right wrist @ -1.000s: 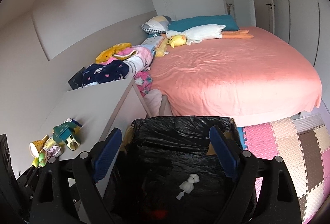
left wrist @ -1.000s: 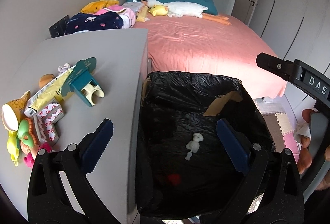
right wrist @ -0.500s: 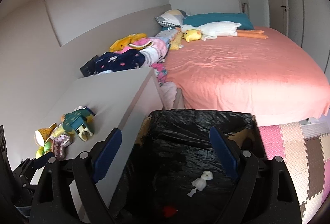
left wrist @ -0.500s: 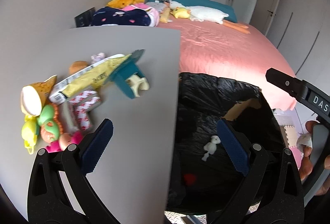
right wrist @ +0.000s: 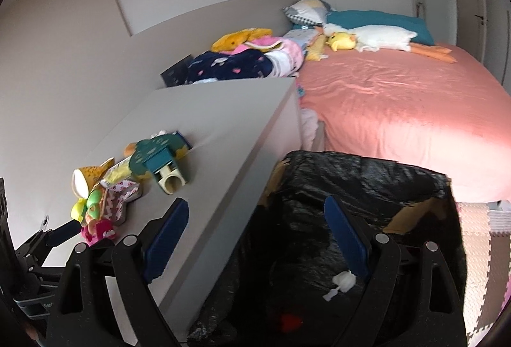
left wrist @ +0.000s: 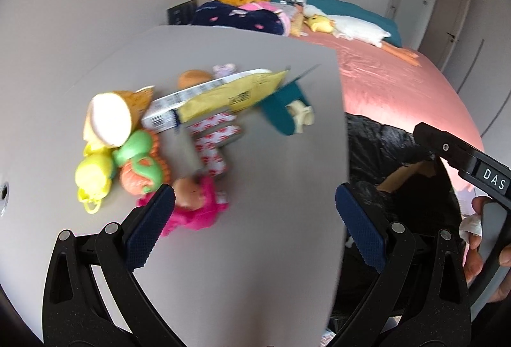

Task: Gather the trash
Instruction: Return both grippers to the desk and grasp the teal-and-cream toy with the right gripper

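A yellow snack wrapper [left wrist: 230, 91] with a barcode end lies across a heap of toys on the grey cabinet top [left wrist: 239, 251]. My left gripper [left wrist: 255, 219] hangs open and empty over the cabinet, just short of the heap, its left fingertip by a pink doll [left wrist: 194, 206]. My right gripper [right wrist: 255, 238] is open and empty over the edge between the cabinet and a black-lined bin [right wrist: 367, 184]. In the bin lie a white crumpled scrap [right wrist: 343, 281] and something red [right wrist: 290, 320]. The wrapper [right wrist: 119, 169] is partly hidden in the right wrist view.
Toys around the wrapper: a teal dinosaur block [left wrist: 281, 113], a patterned letter piece [left wrist: 214, 139], a green-orange toy [left wrist: 140, 165] and a yellow one [left wrist: 92, 177]. A pink bed [right wrist: 399, 104] stands behind. Foam mats [right wrist: 479, 238] cover the floor. A hand [left wrist: 476, 238] holding the right gripper also clutches white tissue.
Both grippers have swung left from over the bin toward the cabinet. In the left wrist view the toy heap is now close and central, the bin off to the right. Both stayed open.
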